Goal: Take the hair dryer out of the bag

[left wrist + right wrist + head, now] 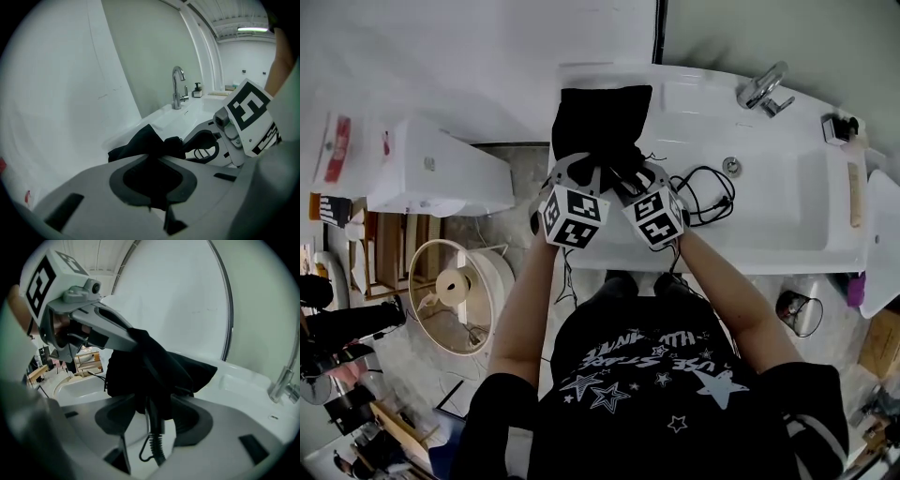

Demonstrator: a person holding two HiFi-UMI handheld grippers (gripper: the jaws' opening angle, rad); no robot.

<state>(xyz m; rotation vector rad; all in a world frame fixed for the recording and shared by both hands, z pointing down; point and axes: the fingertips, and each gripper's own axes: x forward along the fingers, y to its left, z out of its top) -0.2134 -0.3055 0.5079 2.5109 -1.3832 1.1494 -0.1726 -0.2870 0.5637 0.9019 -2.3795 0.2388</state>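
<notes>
At the left end of the white sink counter (741, 255): left gripper (584, 172) pinched narrow on a fold of the black bag (602, 117), holding the cloth up. Bag is soft and limp, slumps round its load.

Just right of it, right gripper (640, 178), jaws spread wide, nothing pinched. The hair dryer (153, 418) handle hangs from the bag's mouth between them, pads not on it. Rest of the dryer is hidden in the cloth.

Judgement: rigid plastic, moderate weight, smooth, may slide. Best taken across the handle, above where the cord (705, 195) enters, never by the cord itself.

Cord loops rightward across the counter and could snag on the cloth. Faucet (763, 88) far right, well apart.
</notes>
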